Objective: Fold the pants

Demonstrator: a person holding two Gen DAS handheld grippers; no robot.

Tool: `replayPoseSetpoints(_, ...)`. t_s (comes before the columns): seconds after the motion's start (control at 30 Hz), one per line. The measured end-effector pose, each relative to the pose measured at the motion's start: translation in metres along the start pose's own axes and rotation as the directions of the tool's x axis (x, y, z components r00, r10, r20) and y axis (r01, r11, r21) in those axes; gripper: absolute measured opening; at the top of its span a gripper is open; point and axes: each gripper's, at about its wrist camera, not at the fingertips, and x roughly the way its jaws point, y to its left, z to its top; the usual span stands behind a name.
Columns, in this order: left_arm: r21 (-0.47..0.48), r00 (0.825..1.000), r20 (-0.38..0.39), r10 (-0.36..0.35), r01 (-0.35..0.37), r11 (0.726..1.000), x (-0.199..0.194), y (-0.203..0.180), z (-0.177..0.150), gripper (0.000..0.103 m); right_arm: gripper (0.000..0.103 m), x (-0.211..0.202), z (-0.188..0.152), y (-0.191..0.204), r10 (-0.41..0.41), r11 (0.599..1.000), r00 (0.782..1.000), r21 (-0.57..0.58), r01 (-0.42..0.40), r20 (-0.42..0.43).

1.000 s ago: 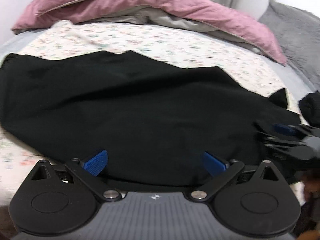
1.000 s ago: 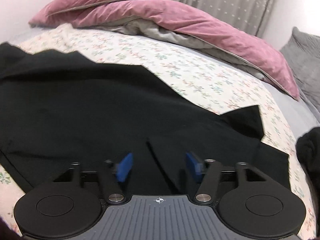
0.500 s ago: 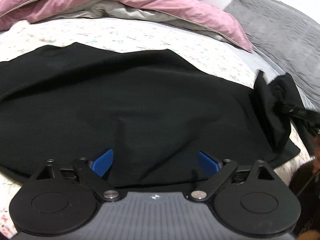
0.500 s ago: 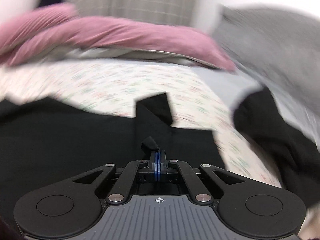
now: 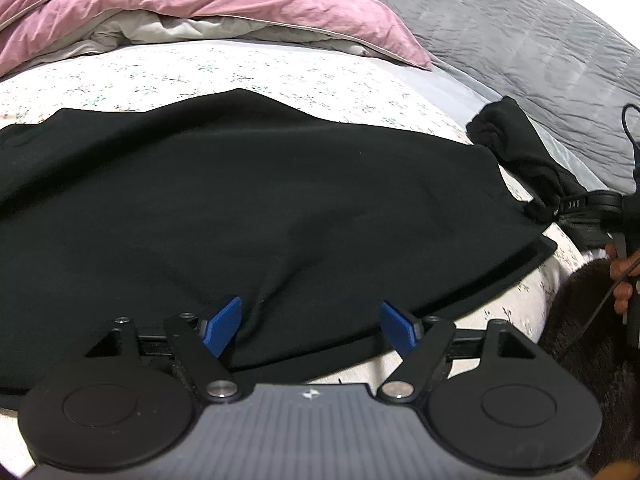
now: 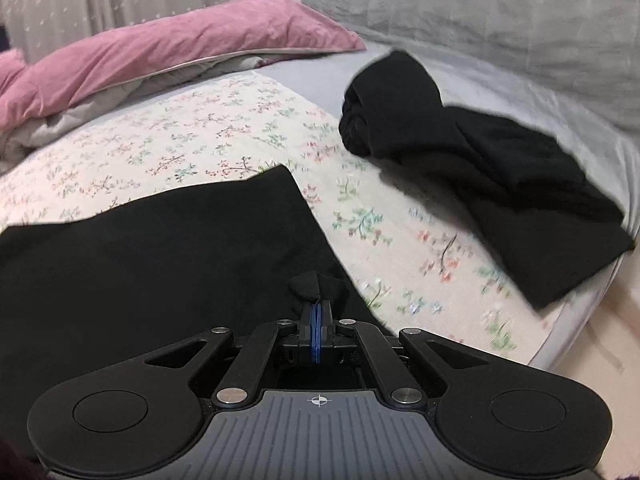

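Black pants (image 5: pixel 248 216) lie spread flat across a floral bedsheet. My left gripper (image 5: pixel 312 322) is open, its blue pads straddling the pants' near edge. My right gripper (image 6: pixel 316 312) is shut on a small pinch of the pants' fabric (image 6: pixel 316 286) at their right end, where the pants (image 6: pixel 160 248) lie flat. In the left wrist view the right gripper (image 5: pixel 592 208) shows at the far right, gripping the pants' corner.
A second black garment (image 6: pixel 472 168) lies bunched on the grey sheet to the right, also visible in the left wrist view (image 5: pixel 516 148). A pink duvet (image 5: pixel 200 4) and a grey pillow (image 5: pixel 520 32) lie at the back. The bed's right edge (image 6: pixel 580 320) drops to the floor.
My right gripper closed on the pants' right end and swung right. My left gripper stayed open at the near edge while its view turned right.
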Motion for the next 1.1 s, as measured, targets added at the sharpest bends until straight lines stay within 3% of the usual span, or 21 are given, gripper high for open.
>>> replayPoseSetpoints(0.1,0.012,1.0,-0.008,-0.006,0.006,1.0,0.0,-0.004,-0.003,0.095,0.0,-0.006,0.004,0.002,-0.032,0.998,0.999,-0.062,0.034,0.023)
replayPoseSetpoints(0.23,0.033,1.0,-0.026,-0.009,0.01,0.999,-0.001,-0.007,-0.007,0.095,0.0,-0.005,0.005,-0.001,-0.056,0.992,0.998,-0.112,0.055,-0.006)
replayPoseSetpoints(0.33,0.043,0.999,-0.041,-0.011,0.013,0.999,-0.004,-0.008,-0.009,0.095,0.0,-0.005,0.0,0.012,-0.128,0.959,0.992,-0.253,0.128,0.017)
replayPoseSetpoints(0.57,0.052,0.995,-0.097,-0.014,0.019,0.998,-0.006,-0.004,-0.01,0.095,0.0,0.01,-0.007,0.021,-0.182,0.923,0.982,-0.355,0.15,-0.057)
replayPoseSetpoints(0.67,0.038,0.996,-0.091,-0.005,0.009,0.999,-0.017,0.001,-0.012,0.095,0.021,0.006,-0.004,0.021,-0.197,0.913,0.979,-0.373,0.167,-0.044)
replayPoseSetpoints(0.73,0.018,0.998,-0.062,0.013,-0.012,1.0,-0.027,0.006,-0.012,0.096,0.046,0.0,0.002,0.018,-0.195,0.917,0.981,-0.36,0.174,-0.022)
replayPoseSetpoints(0.8,-0.021,0.999,-0.029,0.041,-0.041,0.999,-0.038,0.017,-0.01,0.098,0.057,-0.007,0.01,0.016,-0.183,0.925,0.983,-0.339,0.171,-0.001)
replayPoseSetpoints(0.87,-0.071,0.996,-0.001,0.086,-0.086,0.994,-0.048,0.032,-0.008,0.101,0.06,-0.012,0.018,0.018,-0.16,0.932,0.987,-0.326,0.155,0.014)
replayPoseSetpoints(0.93,-0.125,0.989,0.024,0.148,-0.144,0.982,-0.057,0.049,-0.007,0.103,0.071,-0.017,0.027,0.023,-0.106,0.945,0.994,-0.31,0.106,0.016)
replayPoseSetpoints(1.1,-0.283,0.952,0.048,0.303,-0.278,0.918,-0.081,0.107,-0.015,0.103,0.077,-0.029,0.029,0.057,0.038,0.94,0.999,-0.339,-0.026,0.03)
